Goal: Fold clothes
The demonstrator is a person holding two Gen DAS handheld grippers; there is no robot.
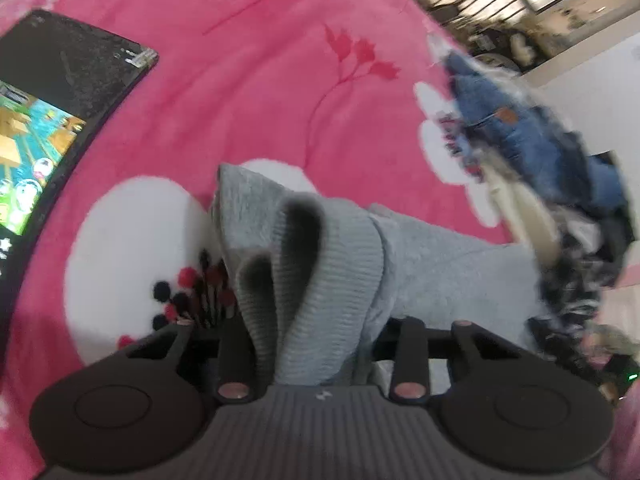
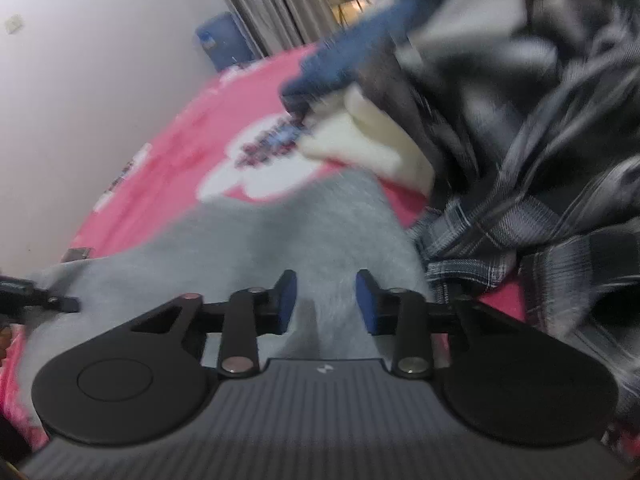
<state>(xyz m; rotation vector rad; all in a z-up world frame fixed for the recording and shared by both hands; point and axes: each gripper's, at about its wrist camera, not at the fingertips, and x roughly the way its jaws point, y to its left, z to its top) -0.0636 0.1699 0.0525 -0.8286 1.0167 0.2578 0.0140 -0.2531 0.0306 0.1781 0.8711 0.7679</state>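
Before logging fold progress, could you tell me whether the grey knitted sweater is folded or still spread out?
Neither: the grey knitted sweater lies bunched on the pink floral blanket, its ribbed edge looped up in loose folds.

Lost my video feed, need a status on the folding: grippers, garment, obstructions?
Left gripper has the grey sweater bunched between its fingers. Right gripper open over it, nothing pinched. Clothes pile crowds the right edge.
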